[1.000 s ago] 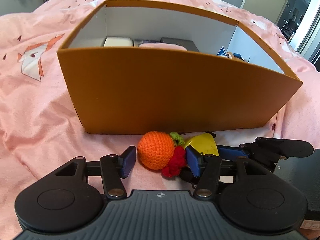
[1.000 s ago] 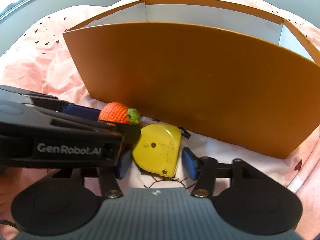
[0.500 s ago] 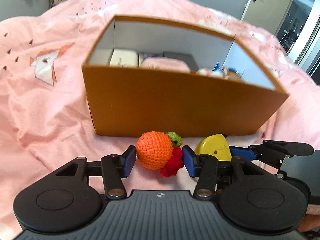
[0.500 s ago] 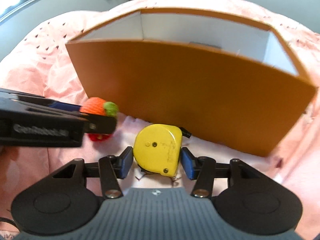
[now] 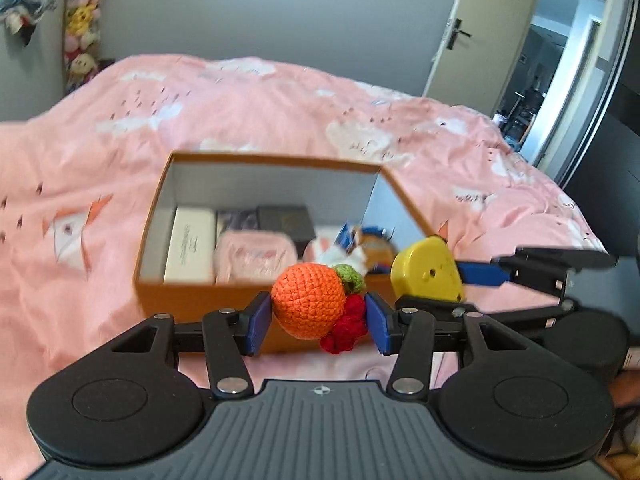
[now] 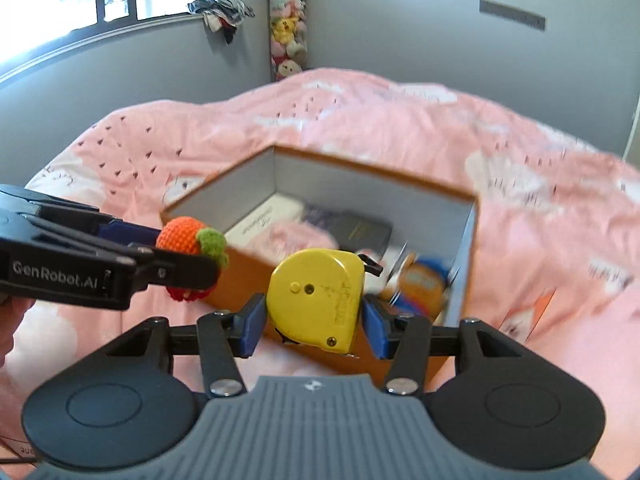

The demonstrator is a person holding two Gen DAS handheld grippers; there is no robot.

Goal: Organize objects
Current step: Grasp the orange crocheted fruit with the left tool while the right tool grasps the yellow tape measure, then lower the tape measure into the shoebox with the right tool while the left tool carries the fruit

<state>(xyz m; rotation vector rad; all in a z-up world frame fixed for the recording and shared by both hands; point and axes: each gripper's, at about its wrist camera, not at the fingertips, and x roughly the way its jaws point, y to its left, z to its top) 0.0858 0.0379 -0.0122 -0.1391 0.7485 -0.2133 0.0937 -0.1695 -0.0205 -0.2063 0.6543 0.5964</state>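
My left claw (image 5: 316,322) clamped on crocheted orange (image 5: 308,300), my right claw (image 6: 312,318) on yellow tape measure (image 6: 320,300) — both lifted off pink bedspread (image 5: 240,108) since a second ago, frame centre, above orange box (image 5: 192,300) near wall — drop-in next

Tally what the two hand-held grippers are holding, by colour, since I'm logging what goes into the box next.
Orange, with green and red trim: 1, the crocheted fruit in the left hand-held gripper
Yellow: 1, the tape measure in the right hand-held gripper
Total: 2
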